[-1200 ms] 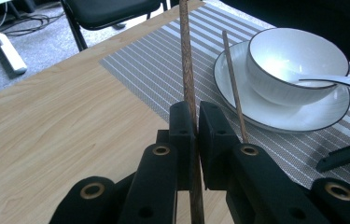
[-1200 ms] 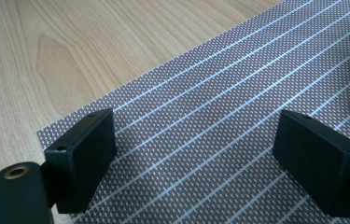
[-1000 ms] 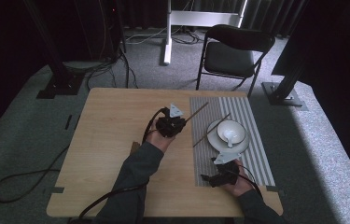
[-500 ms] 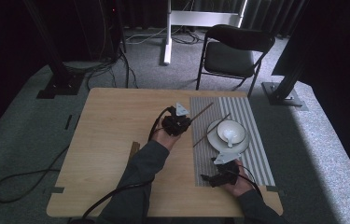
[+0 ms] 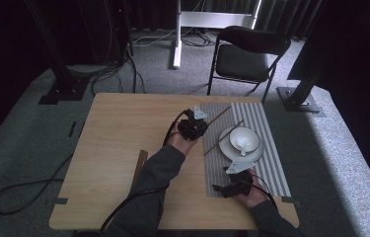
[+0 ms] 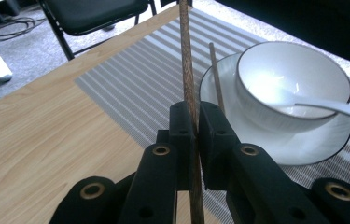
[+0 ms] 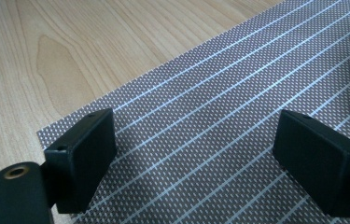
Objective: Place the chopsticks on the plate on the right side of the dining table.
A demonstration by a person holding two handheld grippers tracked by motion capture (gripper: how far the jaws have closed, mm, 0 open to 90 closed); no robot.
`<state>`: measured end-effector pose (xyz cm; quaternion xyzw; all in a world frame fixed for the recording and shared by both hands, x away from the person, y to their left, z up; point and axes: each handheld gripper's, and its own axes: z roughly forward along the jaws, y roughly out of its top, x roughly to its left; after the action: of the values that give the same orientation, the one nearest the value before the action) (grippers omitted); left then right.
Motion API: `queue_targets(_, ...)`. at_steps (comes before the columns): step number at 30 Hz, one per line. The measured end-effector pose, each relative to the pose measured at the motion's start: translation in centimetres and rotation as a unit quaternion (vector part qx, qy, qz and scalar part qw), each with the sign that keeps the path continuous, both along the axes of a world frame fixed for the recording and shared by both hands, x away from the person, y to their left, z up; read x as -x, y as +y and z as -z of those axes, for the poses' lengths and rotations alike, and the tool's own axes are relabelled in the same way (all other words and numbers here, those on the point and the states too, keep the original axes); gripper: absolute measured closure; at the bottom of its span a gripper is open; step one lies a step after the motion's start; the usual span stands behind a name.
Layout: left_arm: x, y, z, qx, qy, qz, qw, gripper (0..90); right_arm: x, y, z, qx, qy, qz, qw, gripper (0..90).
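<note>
High view: the left hand-held gripper (image 5: 194, 124) clamps one chopstick (image 5: 220, 114) at the placemat's (image 5: 266, 163) far-left edge; the second chopstick (image 5: 223, 138) lies parallel, just beside the saucer (image 5: 227, 144).

Left gripper view: jaws pinch the chopstick (image 6: 187, 70), pointing away.

Right gripper view: the right hand-held gripper (image 7: 200, 158) gapes empty over the placemat's (image 7: 238, 93) near corner.

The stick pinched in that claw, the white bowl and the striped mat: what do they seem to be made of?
The thin dark brown chopstick in the left claw looks like wood: matt, with faint grain. The round white bowl looks like glazed ceramic, glossy with bright reflections and a thin dark rim. The grey striped placemat seems woven, perhaps vinyl or fabric: a fine dotted mesh shows.
</note>
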<state>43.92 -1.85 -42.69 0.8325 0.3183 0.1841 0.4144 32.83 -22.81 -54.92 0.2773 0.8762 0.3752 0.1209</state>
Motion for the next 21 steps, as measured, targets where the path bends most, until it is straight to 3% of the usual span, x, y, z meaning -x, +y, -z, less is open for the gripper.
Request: queue_targets(21, -1.6, -1.9, 1.3, 0.002, 0.019, -0.002, 0.9998, 84.4, 0.0, 0.0, 0.0, 0.0, 0.0, 0.0, 1.0, 12.5)
